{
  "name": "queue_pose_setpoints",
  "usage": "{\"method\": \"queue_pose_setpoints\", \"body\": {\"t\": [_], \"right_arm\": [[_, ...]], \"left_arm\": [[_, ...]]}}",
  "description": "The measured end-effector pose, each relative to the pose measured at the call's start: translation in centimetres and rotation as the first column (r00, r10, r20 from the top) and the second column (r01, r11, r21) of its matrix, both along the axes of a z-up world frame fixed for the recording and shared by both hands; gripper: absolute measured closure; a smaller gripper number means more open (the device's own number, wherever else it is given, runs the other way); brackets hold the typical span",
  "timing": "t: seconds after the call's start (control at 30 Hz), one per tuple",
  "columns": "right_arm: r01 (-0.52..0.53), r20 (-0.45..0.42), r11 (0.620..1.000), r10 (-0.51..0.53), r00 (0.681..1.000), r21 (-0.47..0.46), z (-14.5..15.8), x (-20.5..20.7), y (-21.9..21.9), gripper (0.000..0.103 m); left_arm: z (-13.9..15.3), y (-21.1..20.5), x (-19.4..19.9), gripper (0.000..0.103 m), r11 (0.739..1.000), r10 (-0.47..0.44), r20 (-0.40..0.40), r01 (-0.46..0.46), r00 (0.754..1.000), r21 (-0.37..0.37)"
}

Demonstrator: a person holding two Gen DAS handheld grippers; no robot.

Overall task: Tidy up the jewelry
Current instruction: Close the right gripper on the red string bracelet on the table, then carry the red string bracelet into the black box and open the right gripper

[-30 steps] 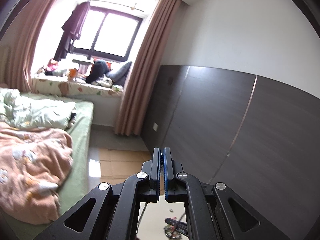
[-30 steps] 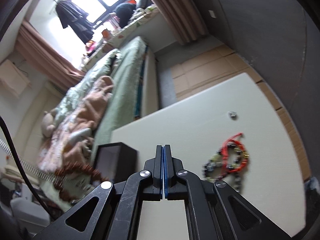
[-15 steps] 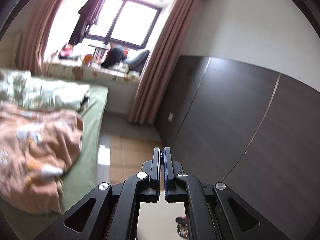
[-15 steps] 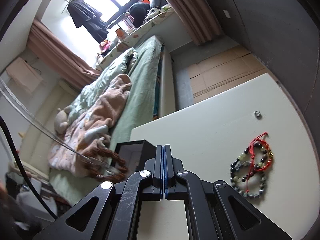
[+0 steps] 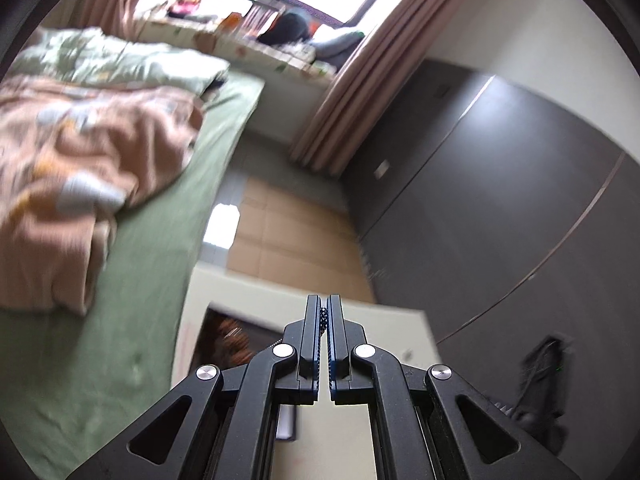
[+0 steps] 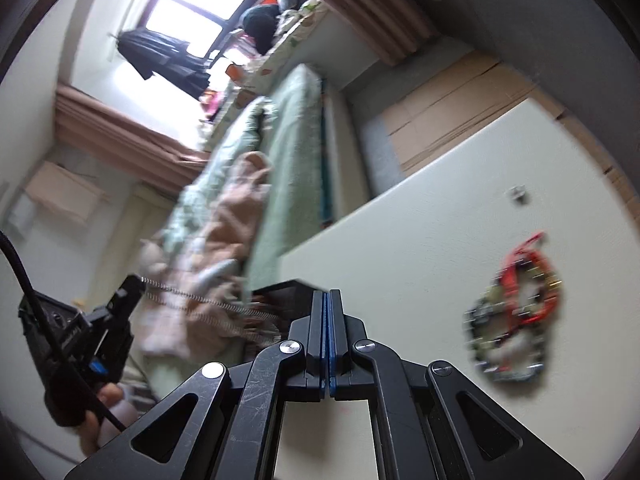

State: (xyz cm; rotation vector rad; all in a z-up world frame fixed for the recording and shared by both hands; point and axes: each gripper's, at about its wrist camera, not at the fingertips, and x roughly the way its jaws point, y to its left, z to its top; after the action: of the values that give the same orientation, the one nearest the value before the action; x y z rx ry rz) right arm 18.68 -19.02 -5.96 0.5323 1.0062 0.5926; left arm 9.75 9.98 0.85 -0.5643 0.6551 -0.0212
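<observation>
My left gripper (image 5: pixel 324 314) is shut on a thin beaded silver chain (image 5: pixel 323 316) that shows between its pads. It hangs above a dark open jewelry box (image 5: pixel 230 336) on the cream table (image 5: pixel 384 328); brown beads lie inside the box. In the right wrist view the left gripper (image 6: pixel 120 292) is at far left, with the chain (image 6: pixel 208 306) stretching from it to the box (image 6: pixel 280 292). My right gripper (image 6: pixel 328 300) is shut and empty, above the table. A pile of bead bracelets with a red cord (image 6: pixel 516 308) lies to its right.
A small metal ring (image 6: pixel 519 193) lies on the table (image 6: pixel 400 240) beyond the bracelets. A bed with green sheet and peach blanket (image 5: pixel 80 160) is left of the table. A dark panelled wall (image 5: pixel 500 200) is on the right.
The left gripper has tilted down with the chain, so the table and box now show under it. The right view has swung; the left gripper now appears at its left edge.
</observation>
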Motion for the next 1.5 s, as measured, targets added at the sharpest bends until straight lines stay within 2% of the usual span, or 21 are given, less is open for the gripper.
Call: {"method": "queue_pose_setpoints", "body": {"t": [0.07,0.13,0.17,0.2,0.27,0.33,0.37,0.4,0.47,0.57,0.63,0.67,0.8,0.93,1.03,1.3,1.5], "right_arm": [[0.041,0.001,0.993,-0.041,0.999,-0.107,-0.1,0.2,-0.4,0.101],[0.076,-0.025,0.975,-0.083,0.996,-0.208,-0.8,0.8,-0.9,0.084],[0.1,-0.044,0.963,-0.114,0.993,-0.252,-1.4,1.1,-1.4,0.065],[0.118,-0.048,0.954,-0.136,0.99,-0.275,-1.8,1.4,-1.8,0.06],[0.139,-0.056,0.936,-0.166,0.985,-0.323,-2.5,1.8,-2.4,0.06],[0.138,-0.077,0.93,-0.174,0.982,-0.34,-3.2,2.0,-2.5,0.06],[0.132,-0.086,0.93,-0.171,0.981,-0.344,-3.7,2.1,-2.4,0.06],[0.124,-0.089,0.928,-0.164,0.982,-0.35,-4.0,2.3,-2.3,0.06],[0.109,-0.084,0.919,-0.151,0.985,-0.378,-4.6,2.6,-1.7,0.06],[0.1,-0.084,0.905,-0.147,0.986,-0.414,-5.5,3.2,-1.3,0.061],[0.091,-0.098,0.892,-0.149,0.984,-0.443,-6.3,3.6,-1.0,0.08],[0.088,-0.109,0.89,-0.152,0.982,-0.447,-6.6,3.6,-1.1,0.096],[0.131,-0.068,0.903,-0.173,0.982,-0.408,-5.3,2.9,-1.6,0.096],[0.138,-0.005,0.943,-0.146,0.989,-0.304,-2.7,1.9,-1.5,0.096],[0.117,0.04,0.963,-0.111,0.993,-0.244,-1.2,1.0,-0.6,0.096],[0.015,0.146,0.994,0.001,0.989,-0.108,1.7,-1.2,4.3,0.096],[-0.08,0.178,0.996,0.085,0.98,-0.036,2.4,-2.6,9.3,0.096]], "left_arm": [[-1.8,0.4,0.3,0.101,1.0,0.02,-0.058,-0.02,0.998,-0.007],[-3.4,0.8,0.8,0.101,0.999,0.025,-0.126,-0.029,0.992,-0.024],[-3.9,1.0,1.0,0.101,0.999,0.018,-0.152,-0.024,0.988,-0.034],[-4.3,1.2,1.2,0.1,0.999,0.011,-0.17,-0.019,0.985,-0.044],[-4.6,1.2,1.3,0.096,0.999,0.005,-0.191,-0.014,0.982,-0.046],[-4.7,1.2,1.4,0.079,0.999,-0.003,-0.199,-0.006,0.98,-0.047],[-4.7,1.3,1.2,0.057,0.999,-0.003,-0.191,-0.006,0.982,-0.051],[-4.6,1.4,1.1,0.042,0.999,0.003,-0.182,-0.012,0.983,-0.052],[-4.1,1.4,0.5,0.036,0.999,0.025,-0.151,-0.031,0.988,-0.039],[-3.9,1.4,0.4,0.036,0.999,0.025,-0.15,-0.029,0.988,-0.027],[-4.2,1.6,0.3,0.036,0.999,0.028,-0.162,-0.035,0.986,-0.04],[-4.3,1.7,0.3,0.036,0.998,0.029,-0.167,-0.037,0.986,-0.044],[-4.0,2.3,0.0,0.036,0.998,0.05,-0.162,-0.055,0.985,-0.024],[-3.6,2.8,-0.2,0.036,0.998,0.062,-0.148,-0.065,0.987,-0.019],[-3.3,3.2,-0.4,0.035,0.997,0.071,-0.142,-0.075,0.987,-0.017],[-2.8,4.2,-0.6,0.018,0.996,0.086,-0.131,-0.089,0.988,-0.013],[-2.9,5.9,-1.0,0.016,0.992,0.117,-0.133,-0.123,0.984,-0.041]]}}
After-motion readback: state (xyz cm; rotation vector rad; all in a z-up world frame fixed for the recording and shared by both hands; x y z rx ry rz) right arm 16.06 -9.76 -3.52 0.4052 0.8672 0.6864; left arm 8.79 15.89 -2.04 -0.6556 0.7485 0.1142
